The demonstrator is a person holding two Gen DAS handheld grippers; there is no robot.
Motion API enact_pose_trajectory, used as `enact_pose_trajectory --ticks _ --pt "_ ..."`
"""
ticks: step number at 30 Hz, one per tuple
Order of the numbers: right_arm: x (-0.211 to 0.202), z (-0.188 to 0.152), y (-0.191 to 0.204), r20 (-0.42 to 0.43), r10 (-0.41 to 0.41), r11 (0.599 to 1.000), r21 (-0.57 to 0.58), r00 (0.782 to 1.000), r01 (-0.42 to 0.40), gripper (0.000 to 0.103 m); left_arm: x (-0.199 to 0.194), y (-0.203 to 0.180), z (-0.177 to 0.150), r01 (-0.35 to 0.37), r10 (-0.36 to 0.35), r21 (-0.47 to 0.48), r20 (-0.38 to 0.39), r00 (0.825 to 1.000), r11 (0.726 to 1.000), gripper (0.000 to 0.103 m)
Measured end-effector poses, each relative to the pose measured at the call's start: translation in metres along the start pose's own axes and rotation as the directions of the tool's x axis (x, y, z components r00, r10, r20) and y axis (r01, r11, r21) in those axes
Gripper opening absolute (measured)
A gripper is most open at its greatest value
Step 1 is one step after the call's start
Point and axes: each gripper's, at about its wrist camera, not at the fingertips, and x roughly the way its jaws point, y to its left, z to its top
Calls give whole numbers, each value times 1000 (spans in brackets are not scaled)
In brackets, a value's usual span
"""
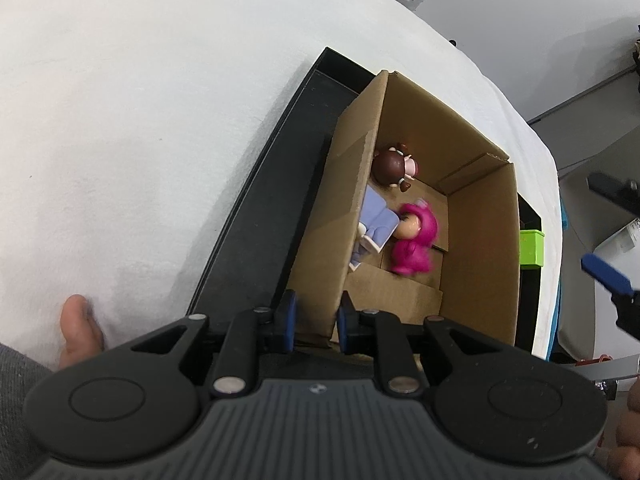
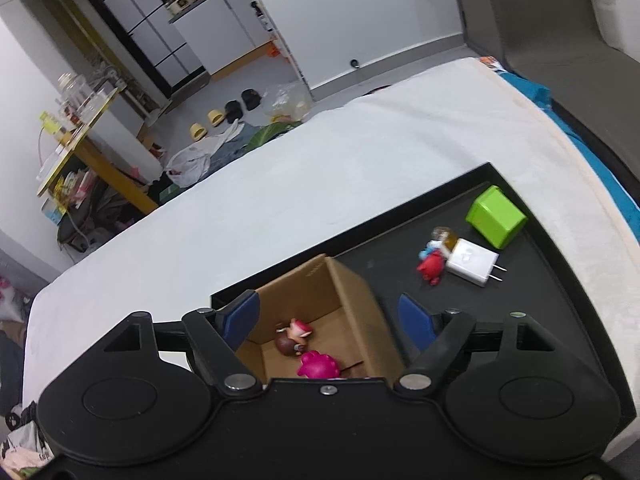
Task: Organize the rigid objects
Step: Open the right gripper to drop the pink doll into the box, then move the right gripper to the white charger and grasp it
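A brown cardboard box (image 1: 476, 216) stands on a black tray (image 1: 256, 200). In it lie a magenta figure (image 1: 414, 240), a brown-haired doll (image 1: 394, 166) and a pale blue-white toy (image 1: 376, 226). My left gripper (image 1: 314, 318) is shut on the box's near wall. My right gripper (image 2: 328, 320) is open and empty above the box (image 2: 320, 280), with the magenta figure (image 2: 318, 366) and doll (image 2: 292, 338) below it. On the tray (image 2: 560, 300) to the right lie a green cube (image 2: 496, 216), a white charger plug (image 2: 472, 260) and a red-and-blue toy (image 2: 432, 264).
The tray sits on a white cloth-covered surface (image 1: 140, 120). A small amber object (image 2: 446, 238) lies by the charger. The green cube (image 1: 532, 246) shows past the box in the left view. Floor clutter and a yellow table (image 2: 80, 136) lie beyond the far edge.
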Motion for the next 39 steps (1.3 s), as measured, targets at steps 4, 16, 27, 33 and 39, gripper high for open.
enact_pose_trajectory --ticks 4,16,27,33,39 --pt "-1 0 -14 -2 -6 1000 27 1000 6 77 -1 -2 -1 -13 13 1 6 1000 1000 19" --pt "-1 6 -42 -15 9 997 74 1000 -8 79 -1 -7 0 -54 55 -12 17 998 998 18" --pt "4 14 -74 -24 11 994 113 1000 -9 80 -1 -17 -1 -111 111 -13 33 993 994 17" --pt "9 16 -93 -22 17 988 154 1000 -14 87 1 -20 0 -136 136 -12 33 990 991 17" --pt "18 22 -108 -31 22 982 189 999 -15 87 2 -20 2 -151 153 -43 33 988 988 17"
